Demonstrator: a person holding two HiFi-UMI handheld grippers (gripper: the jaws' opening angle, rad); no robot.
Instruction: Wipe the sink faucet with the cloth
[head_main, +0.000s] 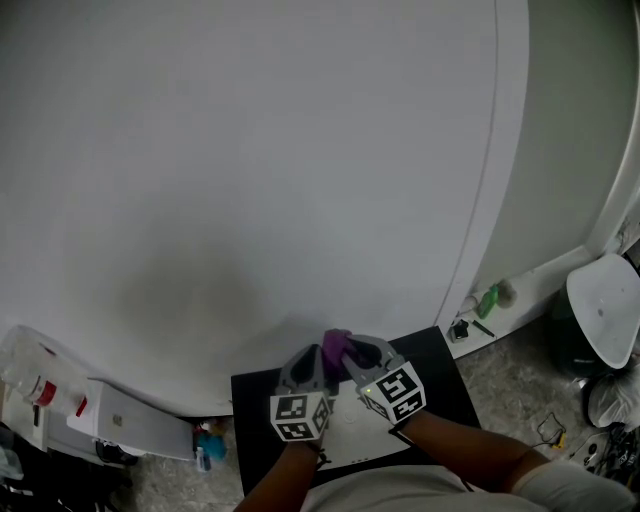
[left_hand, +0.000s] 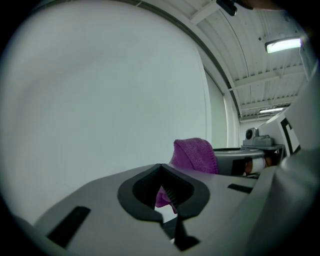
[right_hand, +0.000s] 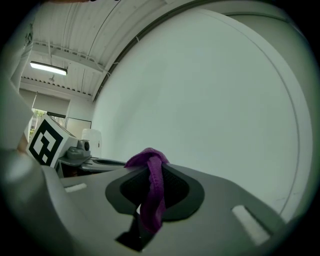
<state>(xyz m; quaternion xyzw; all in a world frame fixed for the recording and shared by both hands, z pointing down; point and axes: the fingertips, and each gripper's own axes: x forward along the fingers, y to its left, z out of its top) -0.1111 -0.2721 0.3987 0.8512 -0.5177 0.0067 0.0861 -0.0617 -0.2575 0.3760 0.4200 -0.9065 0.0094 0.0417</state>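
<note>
Nearest the head camera, both forearms (head_main: 470, 460) enter from the bottom edge, each hand carrying a gripper with its marker cube uppermost. The left gripper (head_main: 316, 356) and the right gripper (head_main: 358, 352) are held side by side, tips converging over a black surface (head_main: 440, 372).

The purple cloth (head_main: 336, 349) is bunched between the two sets of tips. In the right gripper view the jaws are clamped on it — a purple strand runs down through the hollow between the pads, with a small loop standing above the tips. In the left gripper view the jaws are drawn together at the tips with a fold of the cloth showing in the hollow between them; the larger bunch stands just beyond.

Behind both grippers rises a plain white wall (head_main: 250, 150). At its foot, on the floor to the right, lies a green object (head_main: 488, 300).
</note>
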